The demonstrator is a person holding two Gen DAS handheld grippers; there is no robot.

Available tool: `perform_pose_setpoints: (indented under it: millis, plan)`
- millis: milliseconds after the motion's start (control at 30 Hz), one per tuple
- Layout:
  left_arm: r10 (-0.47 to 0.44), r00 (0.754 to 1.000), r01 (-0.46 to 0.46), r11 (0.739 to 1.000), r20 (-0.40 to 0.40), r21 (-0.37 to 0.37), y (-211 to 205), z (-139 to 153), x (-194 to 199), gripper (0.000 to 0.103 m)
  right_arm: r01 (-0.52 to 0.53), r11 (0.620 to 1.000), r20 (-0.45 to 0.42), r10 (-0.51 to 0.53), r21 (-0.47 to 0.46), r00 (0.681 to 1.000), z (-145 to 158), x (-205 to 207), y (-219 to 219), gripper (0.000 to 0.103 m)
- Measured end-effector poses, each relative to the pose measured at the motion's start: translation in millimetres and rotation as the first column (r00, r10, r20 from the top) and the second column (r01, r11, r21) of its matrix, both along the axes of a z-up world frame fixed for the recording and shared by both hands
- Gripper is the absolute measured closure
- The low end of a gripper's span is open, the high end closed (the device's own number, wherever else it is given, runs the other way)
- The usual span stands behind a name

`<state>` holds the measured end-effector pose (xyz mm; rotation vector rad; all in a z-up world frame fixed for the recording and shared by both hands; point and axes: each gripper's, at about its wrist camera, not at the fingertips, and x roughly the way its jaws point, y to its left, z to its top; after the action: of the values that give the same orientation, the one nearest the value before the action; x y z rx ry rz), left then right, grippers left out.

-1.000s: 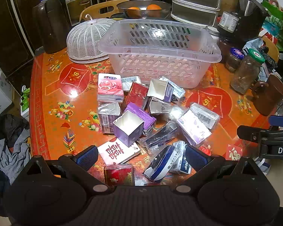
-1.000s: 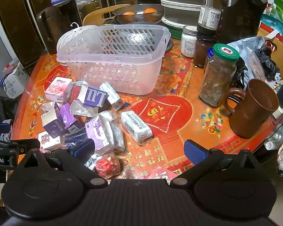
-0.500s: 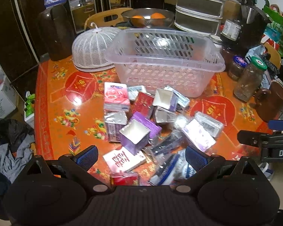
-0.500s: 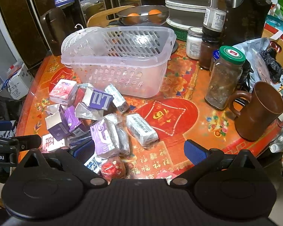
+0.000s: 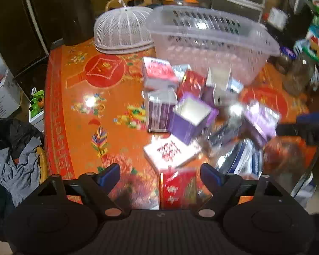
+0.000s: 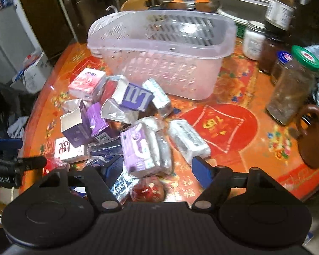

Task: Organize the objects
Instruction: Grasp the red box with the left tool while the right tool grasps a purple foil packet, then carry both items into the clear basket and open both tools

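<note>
Both grippers have dropped closer to the pile over the last second; the left view is now motion-blurred, so that arm is mid-move.

Left gripper point(image 5: 159, 175): fingers spread, nothing held. A red rectangular carton with gold print point(image 5: 177, 188) now sits between the blue pads, near edge of the pile. A second ago that carton was further ahead and lower in frame, so the gripper has lined up over it. Cannot tell whether the pads touch it yet.

Right gripper point(image 6: 157, 173): fingers spread, empty. It has moved in toward the purple-and-white plastic-wrapped tissue pack point(image 6: 141, 148), which lies just ahead of the fingertips, with a crinkled red foil packet point(image 6: 147, 191) between the fingers at the frame bottom.

Clear perforated plastic basket point(image 6: 159, 48) stands upright and looks empty. Everything to be sorted is still on the orange patterned tabletop point(image 5: 78, 97), heaped against the near side of the basket: pink tissue box point(image 6: 86, 81), open purple carton point(image 5: 191, 119), white barcode-labelled pack point(image 6: 188, 141).

Read: no item moved yet, this is approach for the first picks. Likely left takes the red carton, right the tissue pack, both then go into the basket behind the pile.

Risk: pile is loose and overlapping; closing on one pack may drag neighbours.
</note>
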<state>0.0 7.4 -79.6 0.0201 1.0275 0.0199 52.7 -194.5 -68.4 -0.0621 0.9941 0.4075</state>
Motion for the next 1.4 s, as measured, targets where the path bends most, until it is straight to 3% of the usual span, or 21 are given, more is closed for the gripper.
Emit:
perform_pose_setpoints:
  millis: [133, 267, 367, 433, 500, 567, 767, 1033, 1200, 1333, 1400]
  plan:
    - [-0.017, 0.999, 0.017, 1.0, -0.028, -0.026, -0.5, -14.4, -1.0, 0.023, -0.03, 0.999, -0.001, 0.03, -0.034, 1.0, -8.0, 3.1, 12.1, 0.031]
    - [-0.03, 0.998, 0.028, 0.999, -0.05, -0.046, 2.1, -30.6, 0.3, 0.028, -0.049, 0.996, -0.007, 0.049, -0.075, 0.999, -18.1, 8.2, 21.7, 0.044]
    - [-0.048, 0.997, 0.044, 0.996, -0.055, -0.071, 3.0, -39.2, 2.9, 0.032, -0.06, 0.994, -0.008, 0.059, -0.09, 0.998, -22.1, 11.6, 26.5, 0.044]
    - [-0.062, 0.996, 0.058, 0.996, -0.059, -0.061, 0.8, -43.7, 3.5, 0.038, -0.069, 0.992, -0.012, 0.068, -0.104, 0.998, -24.9, 13.8, 30.0, 0.045]
    - [-0.074, 0.995, 0.068, 0.995, -0.07, -0.073, 0.3, -48.1, 3.9, 0.044, -0.079, 0.992, -0.019, 0.077, -0.102, 0.997, -25.9, 14.9, 32.7, 0.055]
    - [-0.07, 0.995, 0.062, 0.993, -0.076, -0.103, 4.0, -51.5, 4.3, 0.056, -0.084, 0.992, -0.028, 0.081, -0.1, 0.996, -27.1, 16.0, 33.6, 0.055]
    - [-0.076, 0.996, 0.067, 0.988, -0.055, -0.14, 8.9, -51.6, 1.2, 0.075, -0.074, 0.997, -0.043, 0.072, -0.023, 0.996, -27.5, 18.8, 25.3, 0.057]
    - [-0.07, 0.996, 0.078, 0.983, 0.05, -0.165, 10.3, -25.1, -5.1, 0.075, -0.049, 0.997, -0.004, 0.05, 0.054, 0.999, -8.1, 14.5, 12.9, 0.057]
    - [-0.055, 0.987, 0.084, 0.977, 0.148, -0.197, 11.9, 12.8, 1.6, 0.075, -0.02, 0.993, 0.069, 0.012, 0.119, 0.998, 22.5, 8.2, -3.2, 0.057]
    - [-0.082, 0.96, 0.139, 0.97, 0.267, -0.201, 6.5, 60.8, 31.2, 0.075, 0.018, 0.977, 0.171, -0.056, 0.213, 0.984, 66.3, 18.1, -20.6, 0.057]
    - [-0.095, 0.938, 0.169, 0.966, 0.333, -0.198, 1.8, 84.9, 60.7, 0.075, 0.017, 0.978, 0.252, -0.07, 0.206, 0.965, 91.0, 32.1, -21.5, 0.057]
